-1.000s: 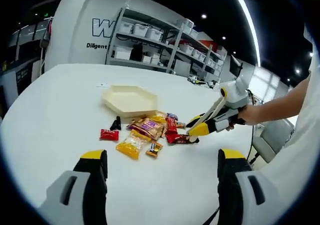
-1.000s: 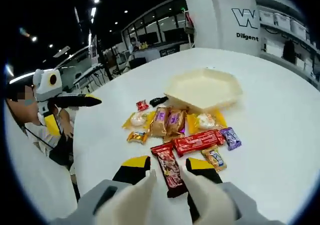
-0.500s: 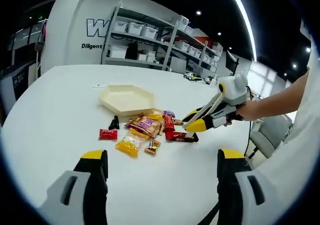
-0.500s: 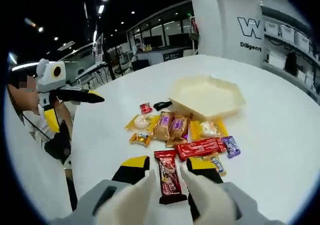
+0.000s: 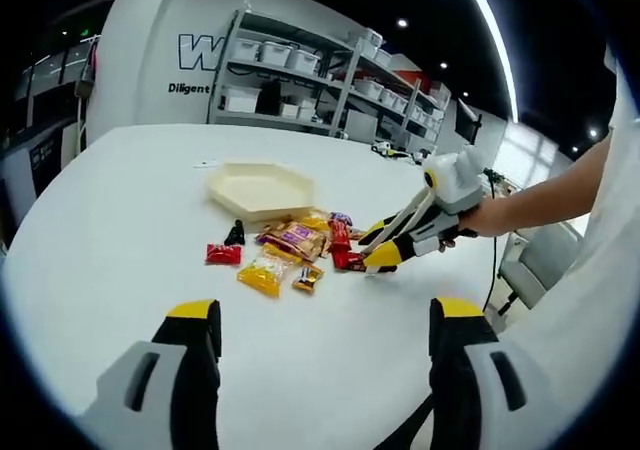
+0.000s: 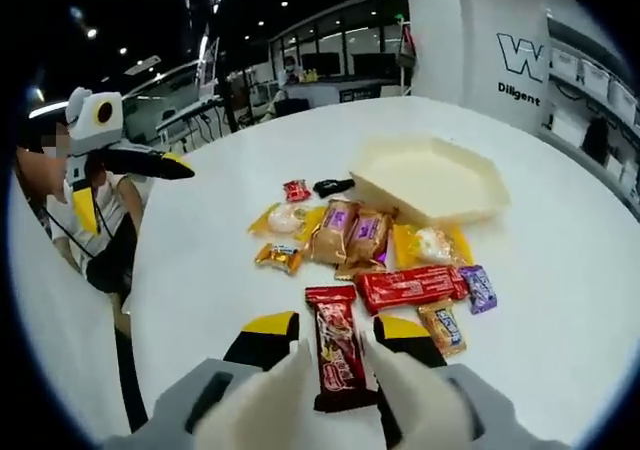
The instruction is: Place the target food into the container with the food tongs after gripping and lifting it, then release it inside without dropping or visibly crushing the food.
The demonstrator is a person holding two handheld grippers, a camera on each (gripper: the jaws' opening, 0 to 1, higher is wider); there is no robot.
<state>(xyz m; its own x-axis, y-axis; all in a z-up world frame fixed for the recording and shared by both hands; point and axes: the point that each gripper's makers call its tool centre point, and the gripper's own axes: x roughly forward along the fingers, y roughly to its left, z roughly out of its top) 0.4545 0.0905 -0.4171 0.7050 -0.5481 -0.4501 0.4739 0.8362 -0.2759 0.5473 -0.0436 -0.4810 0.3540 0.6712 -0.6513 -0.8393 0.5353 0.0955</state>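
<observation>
In the right gripper view, right tongs low over the white table, jaws spread apart on either side of a red chocolate-bar wrapper lying lengthwise between the yellow-tipped arms; contact with the wrapper impossible to tell. Just beyond the tips, a second red bar lying crosswise, with a small purple candy and an orange-blue sweet to its right. Farther ahead, two brown-and-purple biscuit packs side by side, yellow snack bags flanking them, a small red packet and a black packet beyond. Behind the pile, furthest from the tips, the cream hexagonal tray, nothing inside.

In the left gripper view, left tongs held wide open above bare table, nothing between the jaws, well short of the snack pile. Right tongs entering from the right, tips down at the pile's near edge.
</observation>
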